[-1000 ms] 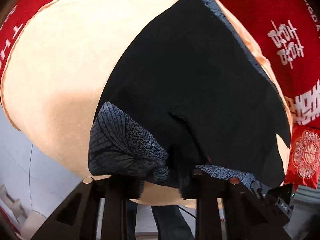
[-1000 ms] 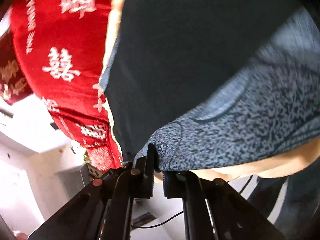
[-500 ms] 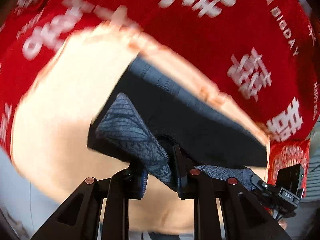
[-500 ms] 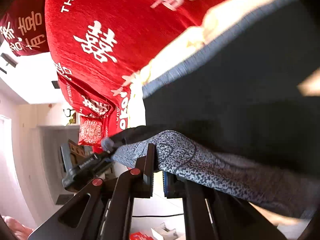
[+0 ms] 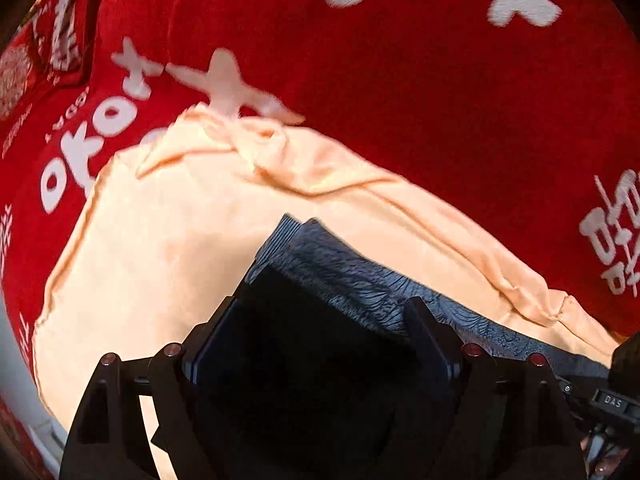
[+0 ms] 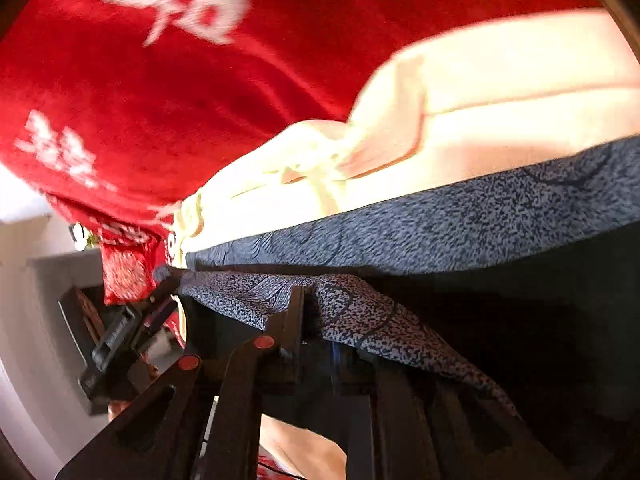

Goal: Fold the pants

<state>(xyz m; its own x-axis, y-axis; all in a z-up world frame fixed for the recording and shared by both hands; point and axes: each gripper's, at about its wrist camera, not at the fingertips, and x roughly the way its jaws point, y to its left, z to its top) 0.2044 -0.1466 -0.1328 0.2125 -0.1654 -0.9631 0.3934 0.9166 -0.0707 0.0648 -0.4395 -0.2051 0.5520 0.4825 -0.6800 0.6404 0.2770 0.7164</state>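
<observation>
My left gripper (image 5: 320, 320) has just opened its jaws, dropping the pants (image 5: 360, 280); my right gripper (image 6: 316, 320) pinches their hem (image 6: 340, 300). One fold down, more left.

Left view: pants (image 5: 360, 280) mostly hidden behind left gripper (image 5: 320, 344); dark fabric btwn its fingers, contact w/ pads not discernible. Red blanket (image 5: 400, 60) lettering cut off at top edge, smeared. Right view: right gripper (image 6: 316, 320) far finger buried under patterned fold, grip point unseen. Pants run off right edge. Blanket text above blurred, unreadable. Peach cloth (image 6: 500, 92) cropped at right.
</observation>
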